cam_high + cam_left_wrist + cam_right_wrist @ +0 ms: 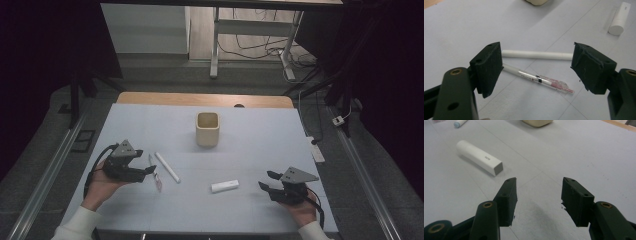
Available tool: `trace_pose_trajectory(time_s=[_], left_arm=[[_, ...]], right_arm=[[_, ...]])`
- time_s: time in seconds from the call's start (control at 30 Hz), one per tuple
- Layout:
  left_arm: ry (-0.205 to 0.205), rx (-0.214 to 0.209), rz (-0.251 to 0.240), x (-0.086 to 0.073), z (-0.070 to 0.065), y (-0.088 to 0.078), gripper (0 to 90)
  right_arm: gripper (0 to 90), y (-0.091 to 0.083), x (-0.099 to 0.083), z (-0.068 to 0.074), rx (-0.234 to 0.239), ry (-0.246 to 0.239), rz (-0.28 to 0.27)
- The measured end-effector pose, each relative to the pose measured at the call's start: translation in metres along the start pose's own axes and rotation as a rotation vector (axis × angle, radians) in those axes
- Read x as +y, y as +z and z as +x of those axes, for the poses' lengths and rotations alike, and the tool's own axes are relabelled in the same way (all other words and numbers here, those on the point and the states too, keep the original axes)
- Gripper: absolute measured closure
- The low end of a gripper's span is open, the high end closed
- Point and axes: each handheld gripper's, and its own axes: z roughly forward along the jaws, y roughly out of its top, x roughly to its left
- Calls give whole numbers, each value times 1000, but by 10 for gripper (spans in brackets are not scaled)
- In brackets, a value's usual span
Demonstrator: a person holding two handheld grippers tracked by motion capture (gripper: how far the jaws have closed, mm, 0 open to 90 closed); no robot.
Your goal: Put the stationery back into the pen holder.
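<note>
The left gripper has its jaws wide apart and holds nothing; the pen lies between them at the frame centre, untouched. The right gripper, lower right in the high view, is also open and empty.

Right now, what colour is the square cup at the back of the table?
The cup is cream, almost beige; the high view shows it best.

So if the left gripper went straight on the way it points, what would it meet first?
Probably the clear pen lying between its open jaws' line, with the white stick just beyond it; depth is hard to judge.
</note>
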Motion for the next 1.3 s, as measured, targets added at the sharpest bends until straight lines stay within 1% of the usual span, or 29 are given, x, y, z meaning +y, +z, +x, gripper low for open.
trace_pose_trajectory(time_s=[0.13,0.23,0.33,0.37,0.47,0.5,0.6,0.73,0.87,0.93,0.97,1.0,1.03,1.07,1.13,1.3], left_arm=[[21,11,6,1,0,4,252],[34,7,12,3,0,7,254],[48,12,35,4,3,11,258],[63,14,48,4,4,13,259],[137,19,93,5,5,17,268],[152,21,101,6,5,18,273],[166,26,122,8,7,19,280],[169,34,153,11,9,21,283],[124,47,190,15,13,26,285],[89,50,207,16,16,30,285],[67,64,227,16,18,33,287],[40,92,251,17,19,36,291],[19,110,265,17,20,40,290],[-1,116,275,18,21,43,290],[-32,117,294,19,23,50,290],[-83,109,323,20,27,60,296]], right_arm=[[456,1,-1,0,-2,-9,9],[456,1,-1,0,-5,-6,7],[455,1,-2,-1,-3,0,10],[455,1,-2,-1,-5,-4,13],[455,2,-2,-1,-4,-4,17],[455,2,-2,-1,-4,-6,20],[454,2,-3,-1,-2,0,20],[454,2,-3,-1,-7,2,25],[454,2,-3,-2,-8,4,24],[454,2,-3,-2,-8,4,24],[454,2,-3,-2,-8,6,25],[454,2,-3,-2,-8,5,24],[454,3,-3,-2,-7,5,24],[454,3,-3,-2,-6,6,23],[454,3,-3,-2,-4,8,21],[455,2,-3,-2,0,4,20]])
